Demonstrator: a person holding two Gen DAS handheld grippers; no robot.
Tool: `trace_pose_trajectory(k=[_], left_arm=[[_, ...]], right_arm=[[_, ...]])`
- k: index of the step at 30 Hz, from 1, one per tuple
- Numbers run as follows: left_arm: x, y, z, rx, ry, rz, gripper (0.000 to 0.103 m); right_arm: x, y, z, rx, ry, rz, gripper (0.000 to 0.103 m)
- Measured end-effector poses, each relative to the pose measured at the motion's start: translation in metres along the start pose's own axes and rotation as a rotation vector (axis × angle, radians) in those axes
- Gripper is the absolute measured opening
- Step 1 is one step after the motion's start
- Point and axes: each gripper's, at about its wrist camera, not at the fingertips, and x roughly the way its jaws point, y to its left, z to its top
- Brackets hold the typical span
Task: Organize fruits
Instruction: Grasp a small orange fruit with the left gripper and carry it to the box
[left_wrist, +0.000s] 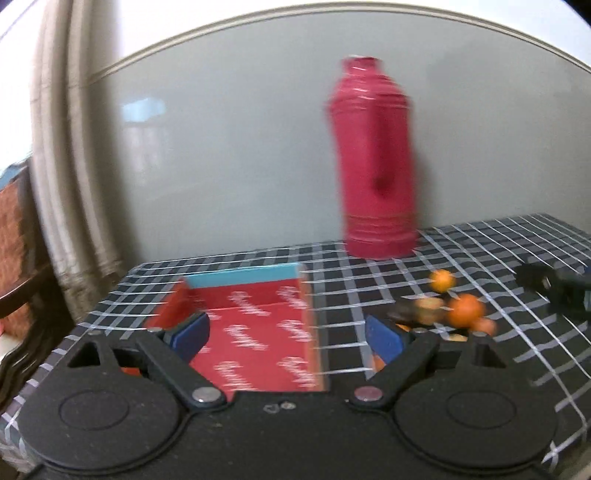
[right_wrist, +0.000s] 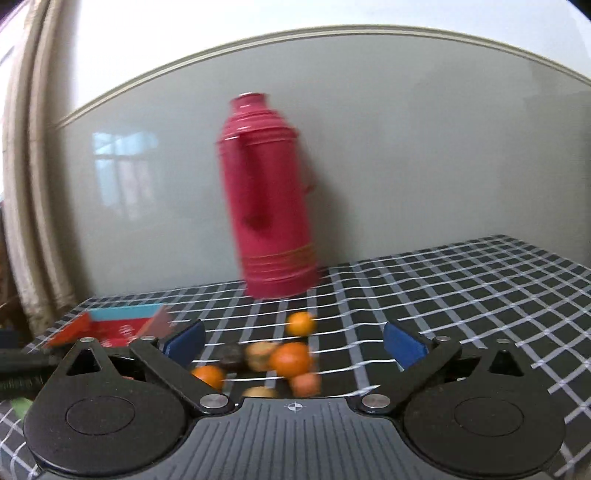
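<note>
Fruit lies in a loose cluster on a table (right_wrist: 461, 295) covered in black cloth with white grid lines, and a tall red thermos flask (right_wrist: 269, 199) standing at the back of the table serves as the landmark. To the left of the flask and nearer the cameras sits an open red box (left_wrist: 255, 332) with a light blue far wall, apparently empty. The left claw (left_wrist: 291, 336) hovers above this box, released, with nothing between its blue pads. In front of the flask, and close to the cameras, lie several oranges (right_wrist: 291, 360), a few paler brownish fruits and one dark fruit (right_wrist: 232, 355), some touching; a lone small orange (right_wrist: 301, 323) sits apart, nearer the flask. The right claw (right_wrist: 293, 345) is poised over the cluster, also released and empty. Both views are blurred, so fruit types are uncertain. Risks, as a judgement: closing on one round fruit in so tight a group could nudge neighbours into rolling across the table, and a wide swing could knock the flask.
</note>
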Motion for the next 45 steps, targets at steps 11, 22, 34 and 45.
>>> trace_pose_trajectory(k=[11, 22, 34, 45], left_arm=[[0.049, -0.061, -0.015, 0.108, 0.126, -0.074, 0.066], [0.084, -0.071, -0.027, 0.126, 0.207, -0.111, 0.021], [0.065, -0.075, -0.02, 0.141, 0.124, -0.084, 0.012], [0.04, -0.025, -0.003, 0.034, 0.021, 0.092, 0.012]], right_arm=[[-0.023, -0.047, 0.008, 0.059, -0.031, -0.07, 0.103], [-0.031, -0.067, 0.013, 0.099, -0.042, -0.084, 0.103], [-0.03, -0.066, 0.014, 0.1, -0.049, -0.08, 0.103], [-0.025, -0.05, 0.009, 0.071, -0.037, -0.059, 0.103]])
